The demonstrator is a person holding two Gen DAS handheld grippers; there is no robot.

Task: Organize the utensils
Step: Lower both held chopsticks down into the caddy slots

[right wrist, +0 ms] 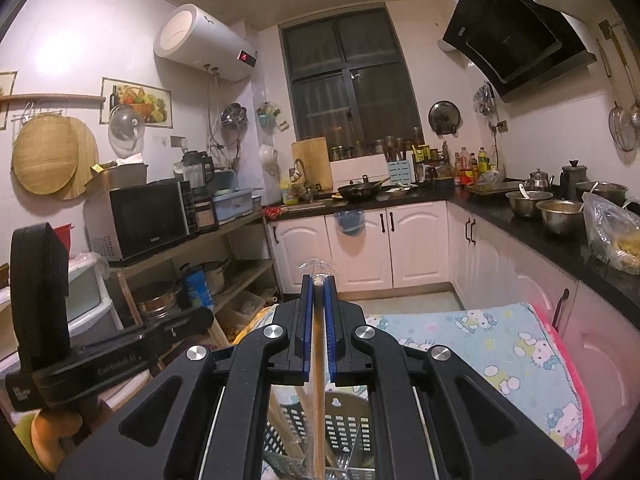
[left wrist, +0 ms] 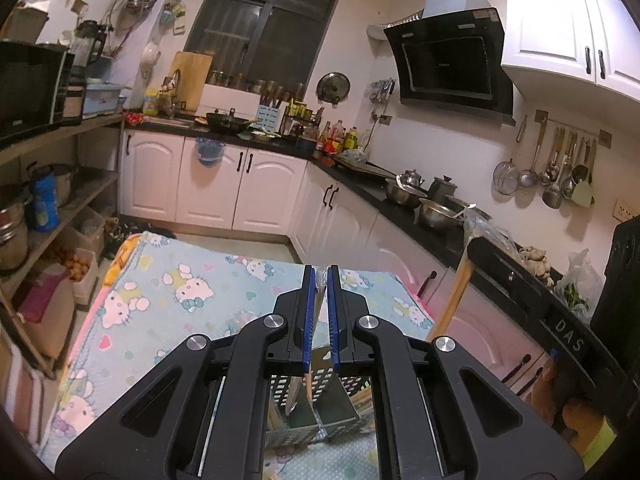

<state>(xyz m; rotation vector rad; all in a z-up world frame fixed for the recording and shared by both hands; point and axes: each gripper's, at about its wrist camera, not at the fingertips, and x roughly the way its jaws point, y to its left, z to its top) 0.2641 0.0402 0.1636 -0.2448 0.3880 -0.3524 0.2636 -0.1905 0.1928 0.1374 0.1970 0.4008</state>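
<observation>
My left gripper (left wrist: 321,280) clamped on a plastic-wrapped utensil (left wrist: 316,320), perhaps a knife, my right gripper (right wrist: 319,286) pinching wrapped chopsticks (right wrist: 317,360), both over the slotted basket (right wrist: 348,420), its contents largely hidden.

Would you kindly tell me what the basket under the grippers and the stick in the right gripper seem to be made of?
Basket: probably moulded plastic, matte grey, judging by its even grid of punched slots. Stick in the right gripper: looks like pale wood or bamboo, tan and unvarnished, inside a clear glossy plastic sleeve that pokes out crinkled past the fingertips.
</observation>
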